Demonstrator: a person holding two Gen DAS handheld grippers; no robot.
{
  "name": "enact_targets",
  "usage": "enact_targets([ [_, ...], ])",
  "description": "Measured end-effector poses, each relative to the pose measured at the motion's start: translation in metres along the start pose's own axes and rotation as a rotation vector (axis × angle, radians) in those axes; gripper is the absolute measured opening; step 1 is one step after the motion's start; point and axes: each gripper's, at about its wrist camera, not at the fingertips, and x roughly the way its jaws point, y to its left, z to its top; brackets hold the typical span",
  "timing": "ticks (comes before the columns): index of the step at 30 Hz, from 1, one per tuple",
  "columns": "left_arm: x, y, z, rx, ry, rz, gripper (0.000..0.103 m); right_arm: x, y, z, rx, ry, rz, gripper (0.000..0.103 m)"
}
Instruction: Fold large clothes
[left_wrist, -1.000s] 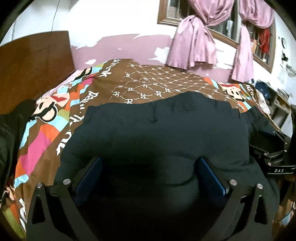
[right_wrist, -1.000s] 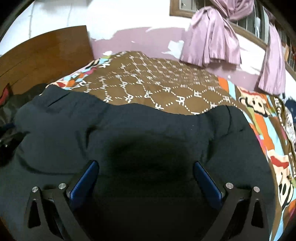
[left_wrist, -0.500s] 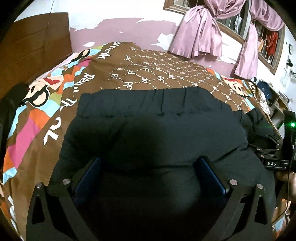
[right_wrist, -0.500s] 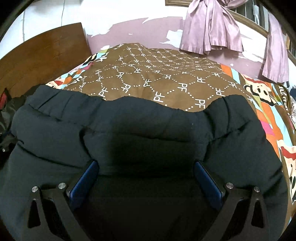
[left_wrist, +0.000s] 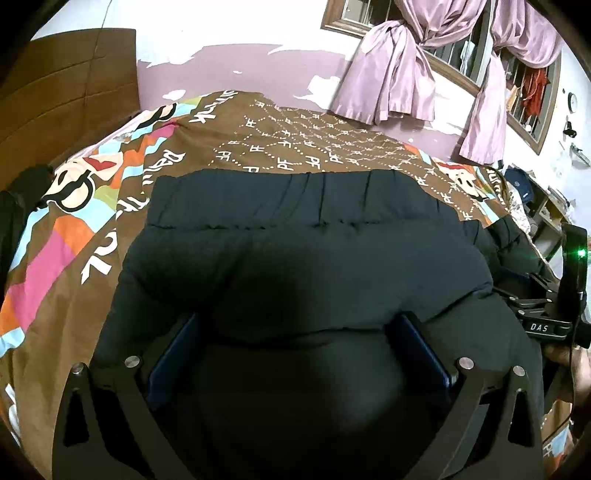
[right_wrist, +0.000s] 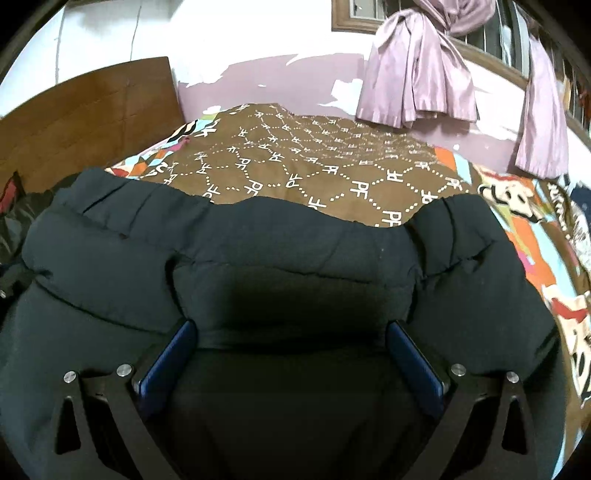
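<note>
While the black padded jacket (left_wrist: 303, 266) lies spread on the patterned bedspread (left_wrist: 295, 147), we hold the left gripper (left_wrist: 301, 354) and the right gripper (right_wrist: 291, 354) low over its near edge, jaws wide around bunched fabric, seemingly to grasp for folding.

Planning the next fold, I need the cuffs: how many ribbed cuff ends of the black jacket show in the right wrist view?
2. One ribbed cuff lies at the jacket's far left edge, the other ribbed cuff at its far right, both on the bedspread.
</note>
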Motion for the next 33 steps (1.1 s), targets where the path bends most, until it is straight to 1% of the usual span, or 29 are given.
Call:
enact_targets([
  [4,-0.018,-0.002,-0.004,0.003,-0.033,-0.011,0.102,-0.009,-0.004,0.002,-0.007,0.012,0.030,0.103],
  [6,-0.029,0.002,-0.006,-0.005,-0.056,-0.055,0.102,-0.015,-0.008,0.002,-0.018,0.010,0.033,0.103],
  [8,-0.040,0.009,-0.007,-0.029,-0.080,-0.094,0.102,-0.024,-0.016,0.001,-0.017,0.002,0.008,0.103],
  [10,-0.051,0.023,-0.006,-0.078,-0.106,-0.109,0.102,-0.032,-0.024,-0.002,-0.015,-0.012,-0.023,0.103],
  [12,-0.060,0.039,-0.005,-0.125,-0.120,-0.105,0.102,-0.043,-0.035,-0.005,-0.009,-0.037,-0.061,0.103],
  [14,-0.065,0.056,-0.002,-0.160,-0.118,-0.090,0.102,-0.053,-0.051,-0.011,0.006,-0.062,-0.071,0.103],
  [15,-0.065,0.064,-0.002,-0.177,-0.107,-0.076,0.102,-0.056,-0.058,-0.014,0.016,-0.068,-0.075,0.103],
  [16,-0.063,0.073,-0.001,-0.201,-0.079,-0.052,0.102,-0.059,-0.067,-0.017,0.030,-0.074,-0.084,0.103],
  [17,-0.056,0.082,-0.003,-0.233,-0.027,-0.032,0.102,-0.062,-0.076,-0.021,0.047,-0.080,-0.092,0.103],
  [18,-0.047,0.093,-0.004,-0.279,0.037,-0.028,0.102,-0.065,-0.083,-0.025,0.061,-0.083,-0.102,0.103],
  [19,-0.040,0.104,-0.008,-0.337,0.074,-0.061,0.102,-0.066,-0.094,-0.030,0.088,-0.078,-0.129,0.103],
  [21,-0.035,0.122,-0.016,-0.444,0.083,-0.127,0.102,-0.066,-0.114,-0.041,0.160,-0.060,-0.154,0.103],
  [22,-0.034,0.129,-0.019,-0.479,0.084,-0.149,0.102,-0.065,-0.127,-0.049,0.217,-0.053,-0.139,0.103],
  [24,-0.032,0.136,-0.020,-0.489,0.090,-0.177,0.102,-0.060,-0.148,-0.064,0.340,-0.045,-0.049,0.103],
  [25,-0.031,0.136,-0.019,-0.472,0.099,-0.185,0.102,-0.053,-0.156,-0.073,0.399,-0.028,0.010,0.103],
  [27,-0.030,0.134,-0.019,-0.444,0.109,-0.195,0.102,-0.040,-0.168,-0.085,0.477,0.018,0.114,0.103],
  [29,-0.029,0.134,-0.020,-0.427,0.109,-0.212,0.102,-0.035,-0.180,-0.091,0.538,0.022,0.193,0.103],
  [31,-0.029,0.136,-0.023,-0.427,0.099,-0.230,0.102,-0.036,-0.183,-0.094,0.549,0.015,0.223,0.103],
  [33,-0.029,0.135,-0.028,-0.424,0.087,-0.242,0.102,-0.038,-0.182,-0.096,0.546,0.005,0.228,0.103],
])
